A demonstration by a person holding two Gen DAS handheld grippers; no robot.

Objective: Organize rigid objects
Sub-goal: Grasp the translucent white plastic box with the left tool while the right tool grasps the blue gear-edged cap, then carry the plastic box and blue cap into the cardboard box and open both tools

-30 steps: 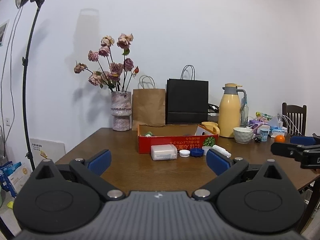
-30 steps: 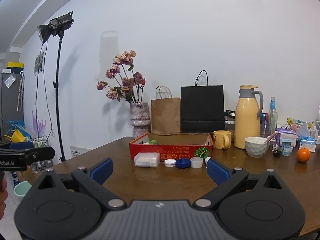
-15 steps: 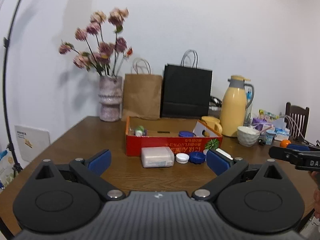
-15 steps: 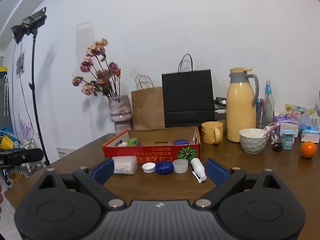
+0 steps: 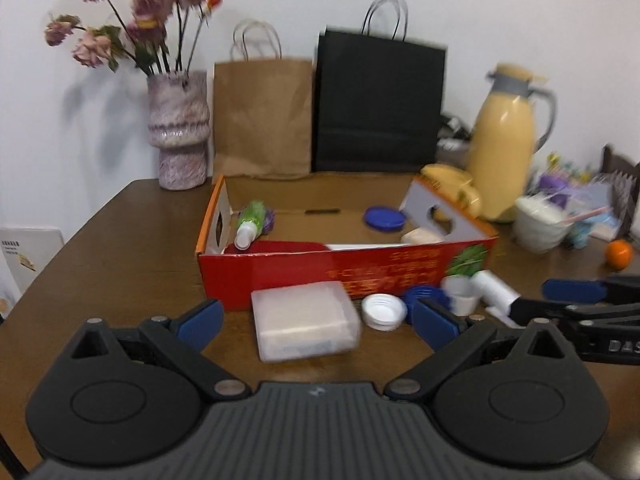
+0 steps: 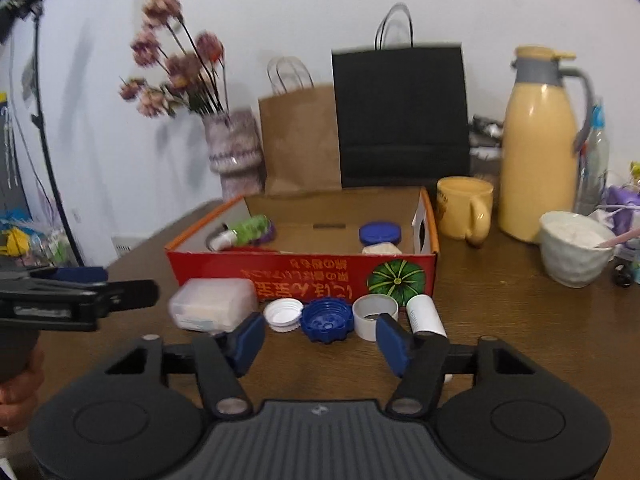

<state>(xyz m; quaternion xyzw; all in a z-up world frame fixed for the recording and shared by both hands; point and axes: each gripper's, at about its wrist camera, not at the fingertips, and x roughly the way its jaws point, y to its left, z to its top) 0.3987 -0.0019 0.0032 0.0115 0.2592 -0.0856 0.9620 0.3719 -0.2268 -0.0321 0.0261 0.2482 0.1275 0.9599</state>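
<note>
A red cardboard box [image 5: 280,268] [image 6: 304,272] stands open on the brown table; a green spray bottle [image 5: 252,222], a blue lid [image 5: 384,218] and a pale lump lie inside. In front of it lie a clear plastic case [image 5: 304,324] [image 6: 212,306], a white cap [image 5: 382,310] [image 6: 284,314], a blue cap [image 6: 326,318], a white ring cup [image 6: 374,316] and a white bottle [image 6: 426,316]. My left gripper [image 5: 318,322] is open, its pads on either side of the clear case. My right gripper [image 6: 322,340] is open just before the blue cap.
Behind the box stand a flower vase [image 5: 178,132], a brown paper bag [image 5: 262,118], a black bag [image 5: 378,104] and a yellow thermos [image 5: 504,146]. A yellow mug [image 6: 464,210], a white bowl [image 6: 574,248] and an orange [image 5: 618,254] sit to the right.
Both grippers have moved forward and down toward the items in front of the box. The right gripper's fingers have narrowed somewhat. Nothing has been gripped.
</note>
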